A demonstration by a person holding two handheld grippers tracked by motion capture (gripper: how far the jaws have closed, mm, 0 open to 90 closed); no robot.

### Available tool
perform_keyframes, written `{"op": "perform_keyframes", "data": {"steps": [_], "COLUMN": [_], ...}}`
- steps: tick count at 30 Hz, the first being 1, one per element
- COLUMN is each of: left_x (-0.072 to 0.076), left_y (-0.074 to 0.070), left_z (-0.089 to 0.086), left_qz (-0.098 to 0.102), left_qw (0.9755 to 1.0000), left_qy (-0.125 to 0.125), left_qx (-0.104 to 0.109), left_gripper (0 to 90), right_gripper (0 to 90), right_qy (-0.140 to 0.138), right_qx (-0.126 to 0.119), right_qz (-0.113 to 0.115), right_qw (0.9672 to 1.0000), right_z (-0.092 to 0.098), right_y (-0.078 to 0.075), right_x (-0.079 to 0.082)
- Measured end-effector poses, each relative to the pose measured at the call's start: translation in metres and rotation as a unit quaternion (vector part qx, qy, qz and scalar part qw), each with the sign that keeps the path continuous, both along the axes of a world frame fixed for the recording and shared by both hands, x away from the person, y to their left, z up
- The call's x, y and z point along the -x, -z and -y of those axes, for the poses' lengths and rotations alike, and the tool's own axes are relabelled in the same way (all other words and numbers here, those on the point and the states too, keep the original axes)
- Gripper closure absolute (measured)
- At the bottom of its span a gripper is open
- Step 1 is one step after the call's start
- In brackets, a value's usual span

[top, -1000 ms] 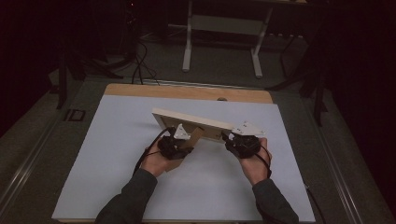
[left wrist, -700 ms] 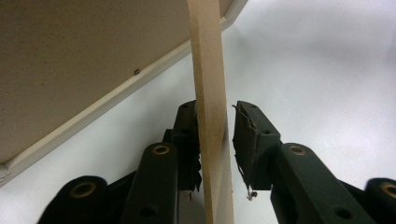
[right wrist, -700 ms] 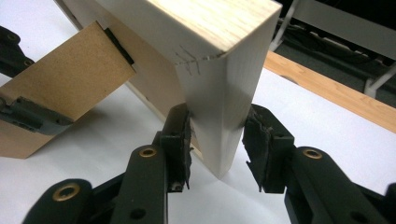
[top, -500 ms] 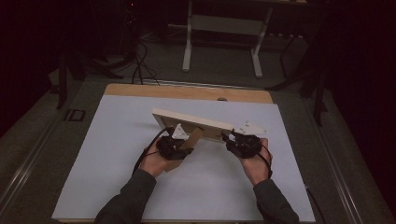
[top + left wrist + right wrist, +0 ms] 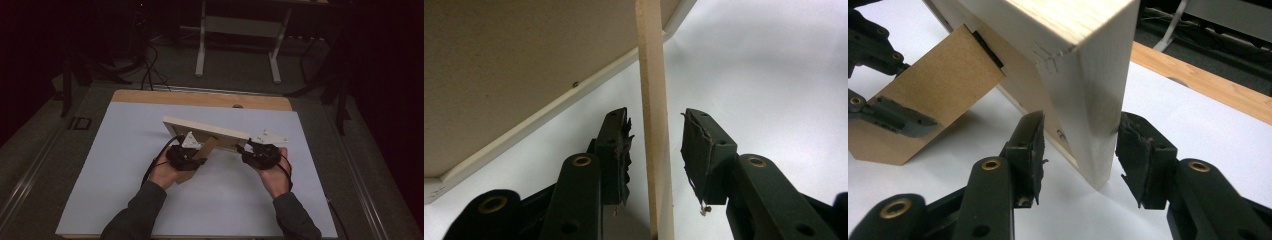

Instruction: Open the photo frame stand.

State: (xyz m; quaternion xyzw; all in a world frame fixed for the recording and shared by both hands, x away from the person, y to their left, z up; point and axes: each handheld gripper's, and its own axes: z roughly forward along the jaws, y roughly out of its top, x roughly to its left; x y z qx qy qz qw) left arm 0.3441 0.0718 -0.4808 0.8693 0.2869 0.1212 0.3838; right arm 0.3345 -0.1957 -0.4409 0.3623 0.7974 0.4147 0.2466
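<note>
A pale wooden picture frame (image 5: 205,127) stands tilted on the white sheet, propped by its brown cardboard stand (image 5: 205,150). My left gripper (image 5: 192,152) sits behind it. In the left gripper view its jaws straddle the thin edge of the stand (image 5: 654,100) with a gap on each side; they have just been opening. My right gripper (image 5: 247,150) is at the frame's right end. There its jaws flank the frame's corner (image 5: 1088,75), spread wider than the wood, and they too have just been opening. The left gripper (image 5: 893,95) shows around the stand (image 5: 938,85).
The white sheet (image 5: 125,150) covers a wooden tabletop whose far edge (image 5: 200,98) is bare. Beyond it are a dark floor, cables and a metal table base (image 5: 237,45). The frame's back panel (image 5: 524,60) hangs over the left jaws.
</note>
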Motion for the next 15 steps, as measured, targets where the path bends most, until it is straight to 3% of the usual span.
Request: {"op": "perform_keyframes", "data": {"steps": [15], "left_x": [0.003], "left_y": [-0.004], "left_z": [-0.011], "left_qz": [0.003], "left_qw": [0.9998], "left_qy": [-0.004], "left_qx": [0.019], "left_gripper": [62.6], "right_gripper": [46.8], "right_qy": [-0.011], "right_qx": [0.0], "right_qz": [-0.02], "right_qw": [0.9997], "right_z": [0.007], "right_y": [0.005], "right_x": [0.001]}}
